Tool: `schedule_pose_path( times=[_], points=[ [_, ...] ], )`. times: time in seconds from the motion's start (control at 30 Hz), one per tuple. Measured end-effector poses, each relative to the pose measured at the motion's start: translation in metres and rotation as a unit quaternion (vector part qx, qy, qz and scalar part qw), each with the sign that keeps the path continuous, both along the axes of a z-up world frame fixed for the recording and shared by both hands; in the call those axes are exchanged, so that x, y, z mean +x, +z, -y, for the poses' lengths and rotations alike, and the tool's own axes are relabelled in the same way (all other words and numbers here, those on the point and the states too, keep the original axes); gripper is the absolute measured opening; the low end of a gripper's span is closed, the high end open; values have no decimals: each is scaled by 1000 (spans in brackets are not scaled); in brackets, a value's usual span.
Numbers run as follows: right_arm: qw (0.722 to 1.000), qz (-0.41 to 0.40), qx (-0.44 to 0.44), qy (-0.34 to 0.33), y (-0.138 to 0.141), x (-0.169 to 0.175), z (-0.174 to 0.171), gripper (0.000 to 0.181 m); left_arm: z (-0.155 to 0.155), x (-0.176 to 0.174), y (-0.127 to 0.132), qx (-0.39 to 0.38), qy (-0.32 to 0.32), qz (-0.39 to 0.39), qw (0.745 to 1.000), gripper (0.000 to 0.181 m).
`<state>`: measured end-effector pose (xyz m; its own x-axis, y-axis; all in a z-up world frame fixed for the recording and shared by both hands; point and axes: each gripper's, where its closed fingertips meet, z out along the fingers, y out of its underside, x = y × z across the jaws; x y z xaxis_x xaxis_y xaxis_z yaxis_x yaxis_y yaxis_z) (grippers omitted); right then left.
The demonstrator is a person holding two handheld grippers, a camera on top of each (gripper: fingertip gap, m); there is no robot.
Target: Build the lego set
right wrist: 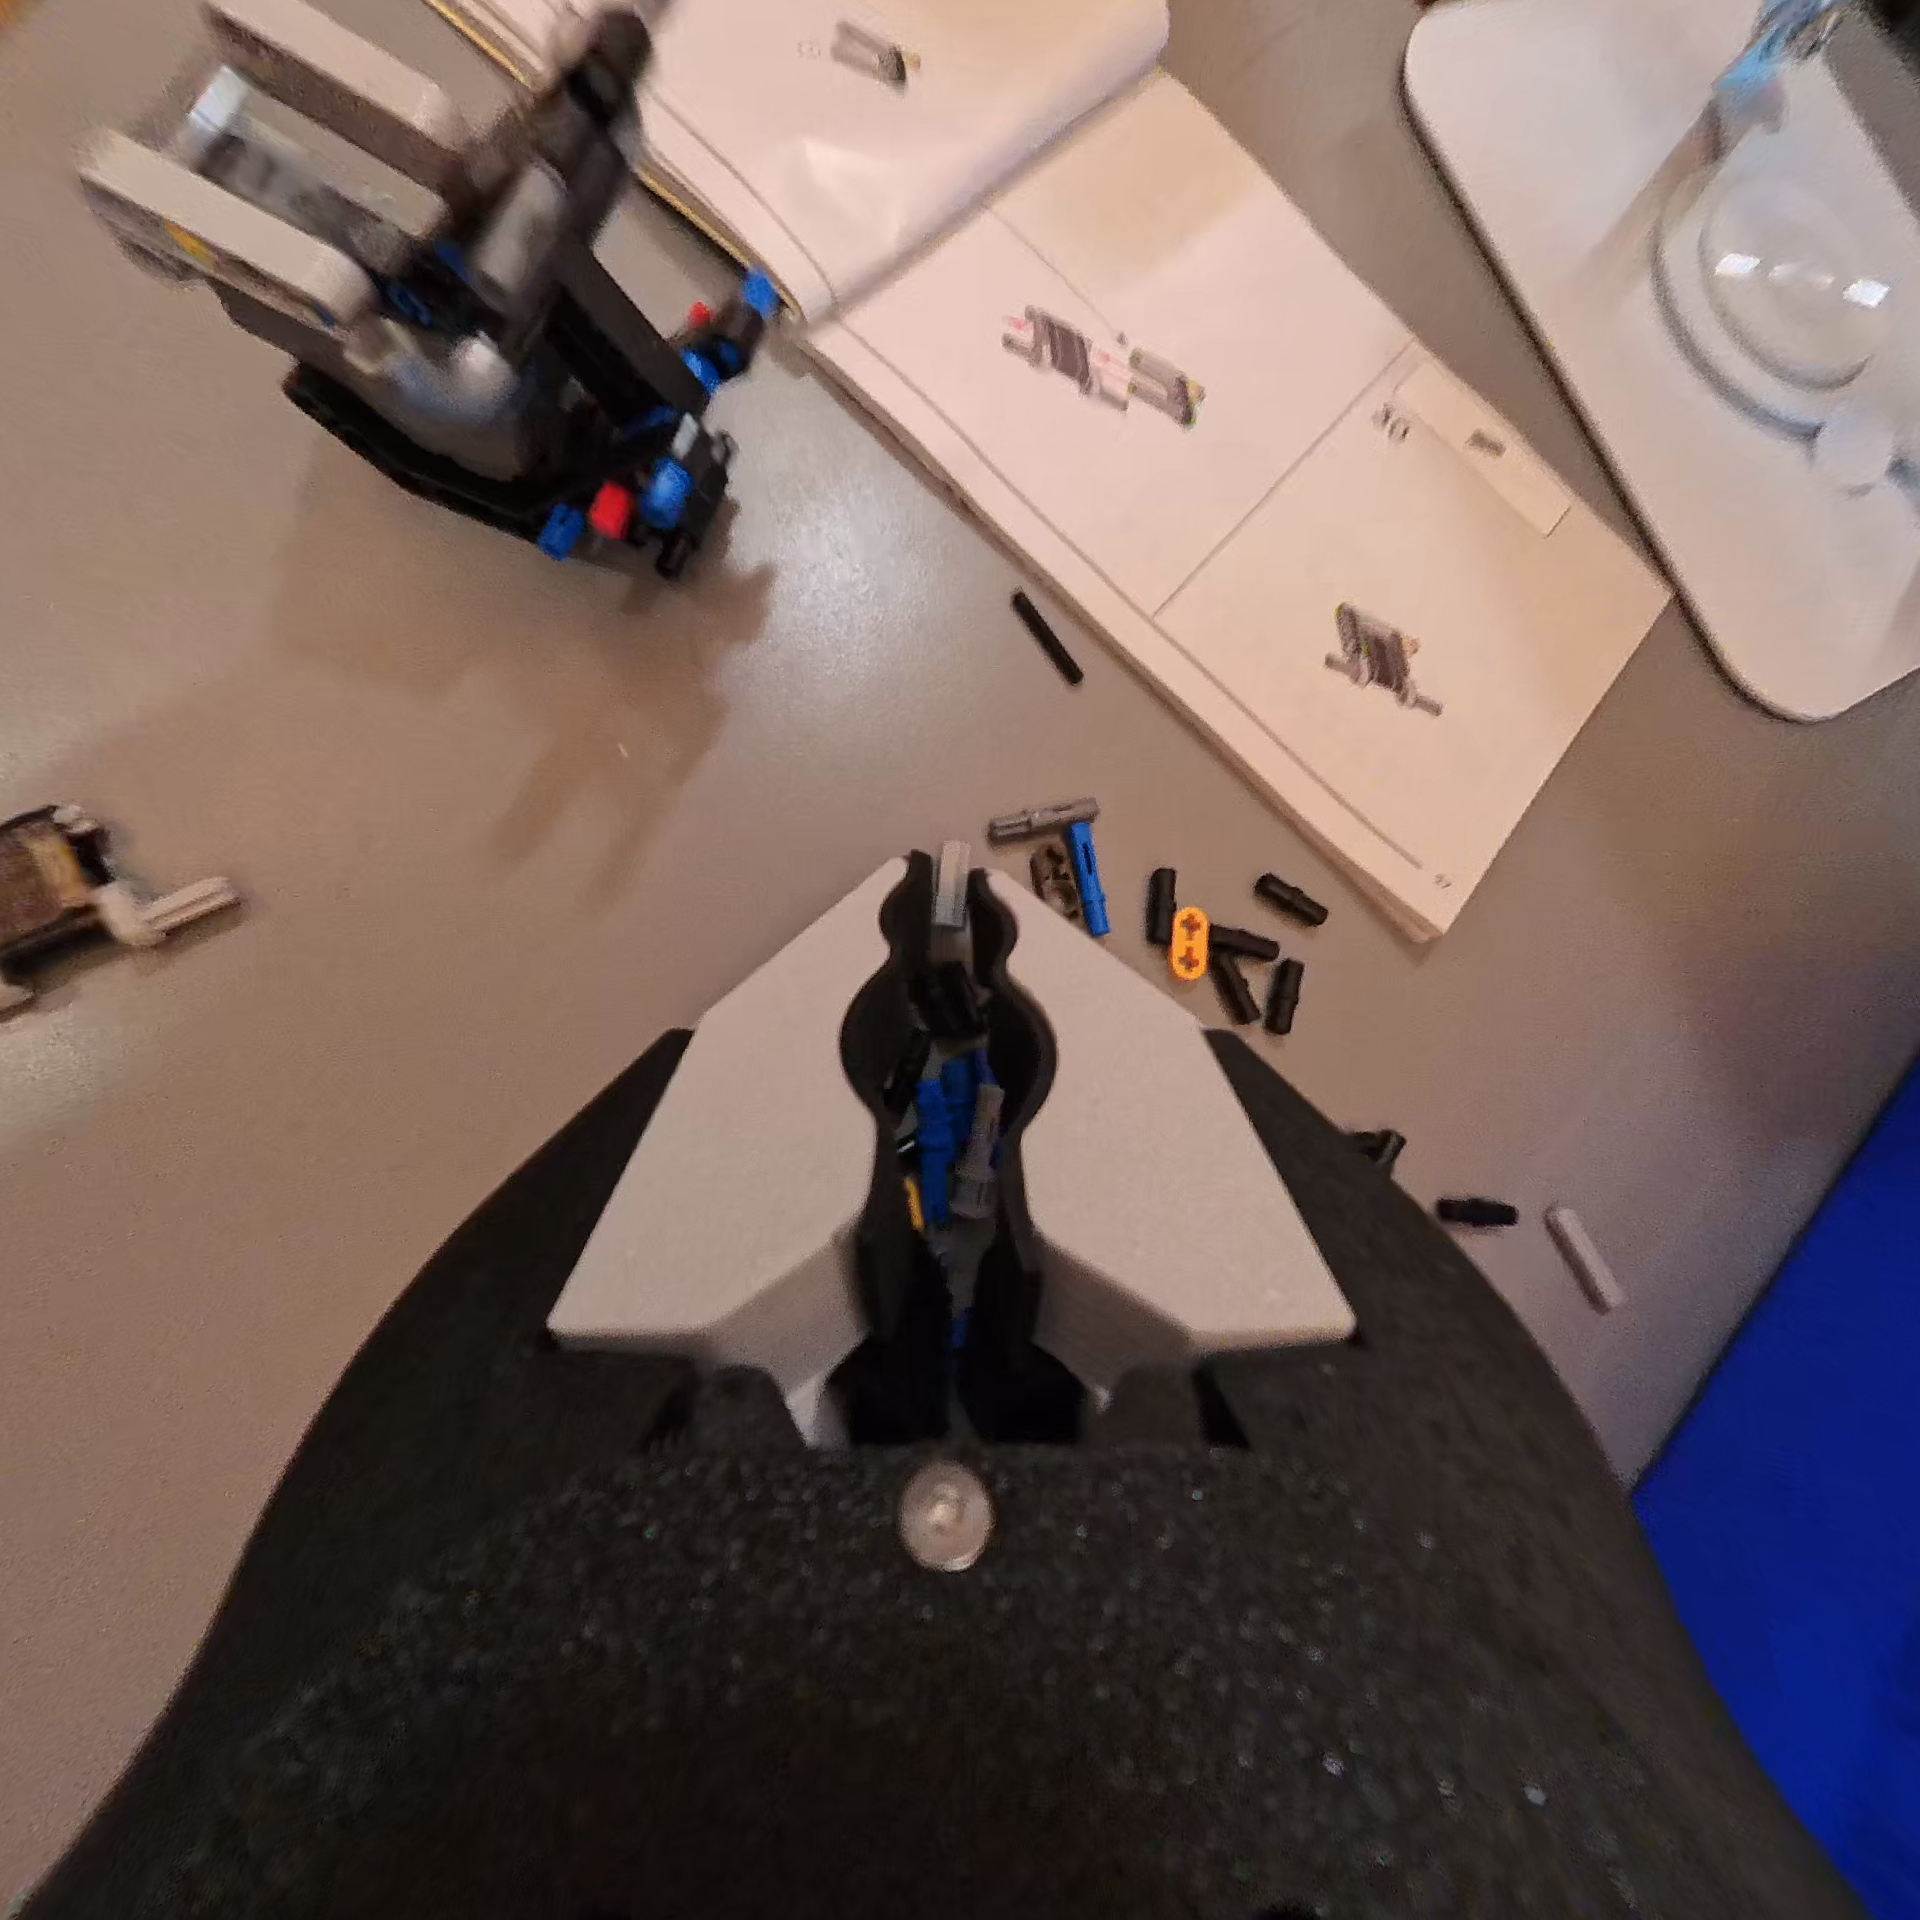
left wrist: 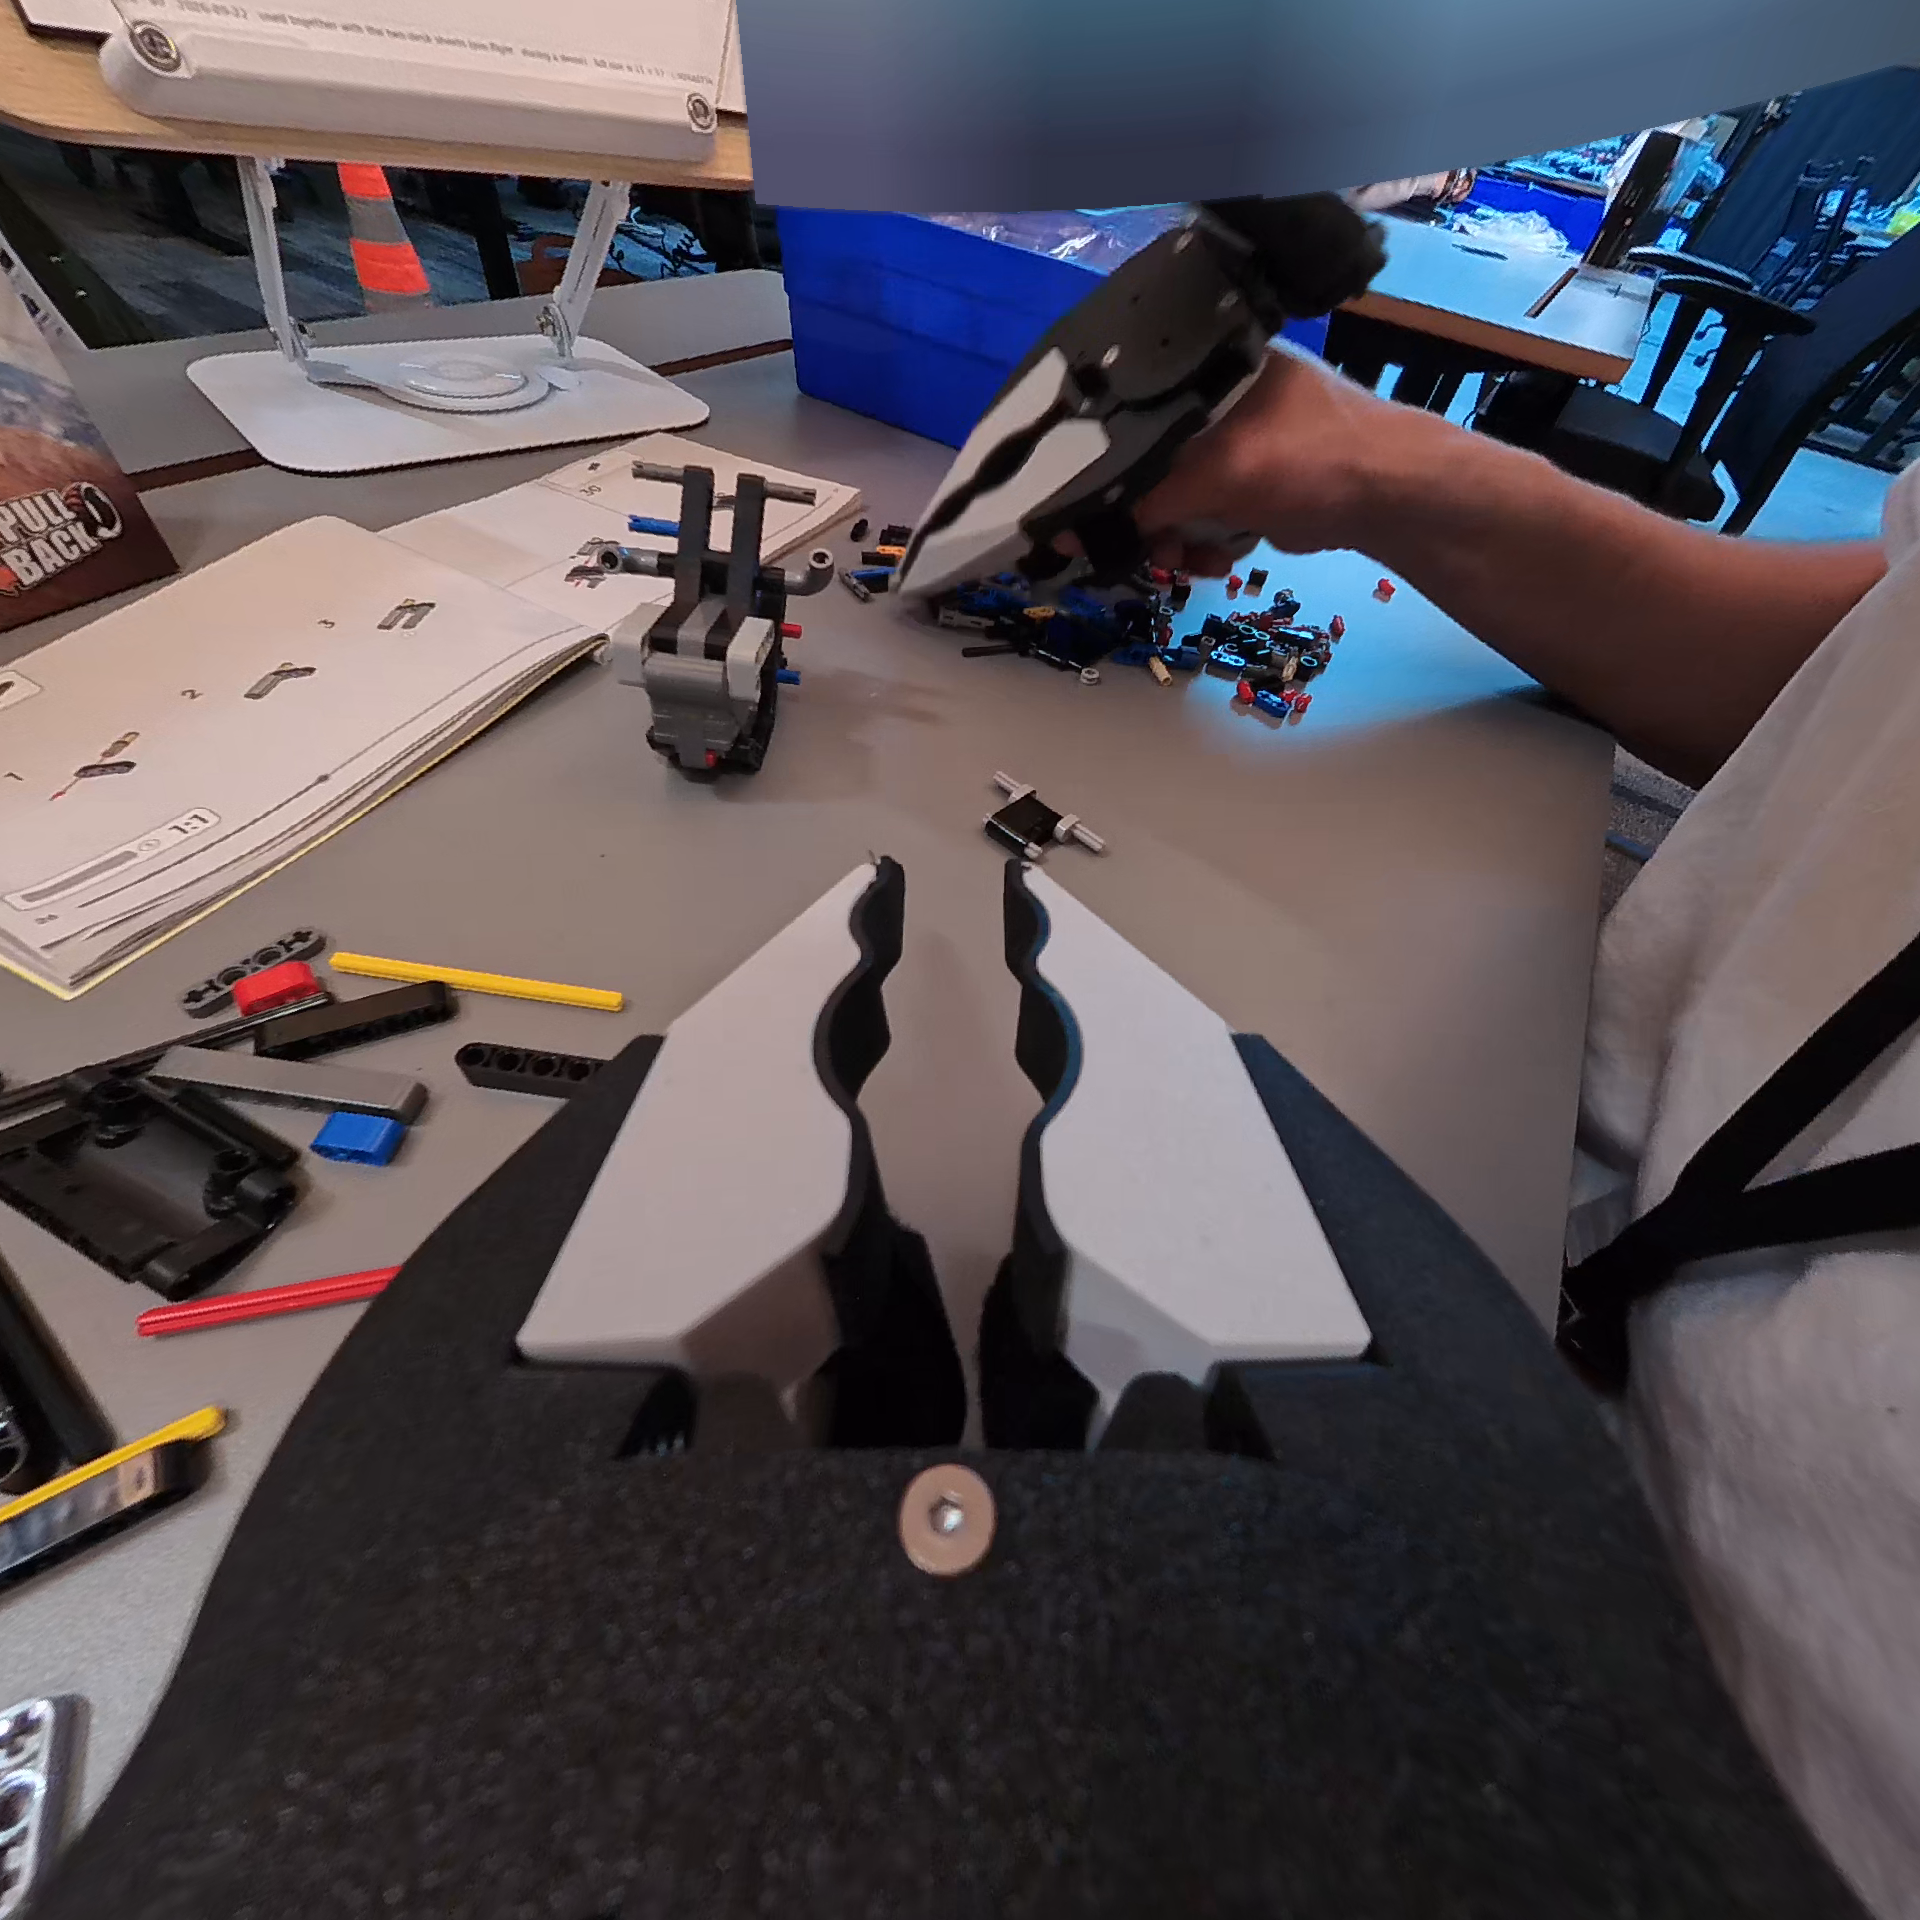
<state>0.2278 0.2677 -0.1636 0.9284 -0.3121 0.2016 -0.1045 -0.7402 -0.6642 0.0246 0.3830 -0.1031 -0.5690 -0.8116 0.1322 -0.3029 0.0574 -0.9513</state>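
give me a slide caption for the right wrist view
Right gripper shut on a small grey piece above the loose pins, beside the half-built model and instruction booklet.

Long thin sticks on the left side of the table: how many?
3, maybe more hidden: a yellow stick near the booklet, a red stick lower down, another yellow stick at the edge.

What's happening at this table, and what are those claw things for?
A person is building a lego set with a hand-held claw in each hand. The right claw has closed on a small grey piece above the pile of loose parts. The left claw hangs open and empty near a small black sub-assembly. The half-built model stands beside the open instruction booklet.
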Motion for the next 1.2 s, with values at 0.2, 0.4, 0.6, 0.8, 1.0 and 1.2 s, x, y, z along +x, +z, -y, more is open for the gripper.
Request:
schedule_pose_path(
  times=[0.2, 0.4, 0.6, 0.8, 1.0, 1.2],
  points=[
    [961, -27, 125, 247, 56, -110, -36, 6, 0, 1, -2, 4, 1, -5, 1000, 17],
    [904, -102, 55, 412, 25, -217, -49, 6, 1, 0, -2, 6, 1, -3, 1000, 17],
    [907, -49, 15, 419, 2, -222, -52, 6, 1, 1, -2, 9, 2, -1, 1000, 17],
    [909, -24, -2, 416, -6, -218, -51, 6, 1, 2, -4, 13, 3, -8, 1000, 17],
    [909, -24, -1, 416, -7, -218, -49, 6, 1, 2, -4, 13, 3, -7, 1000, 17],
    [912, -18, -8, 409, -11, -216, -49, 6, 1, 2, -5, 15, 3, -10, 1000, 17]
  ],
)
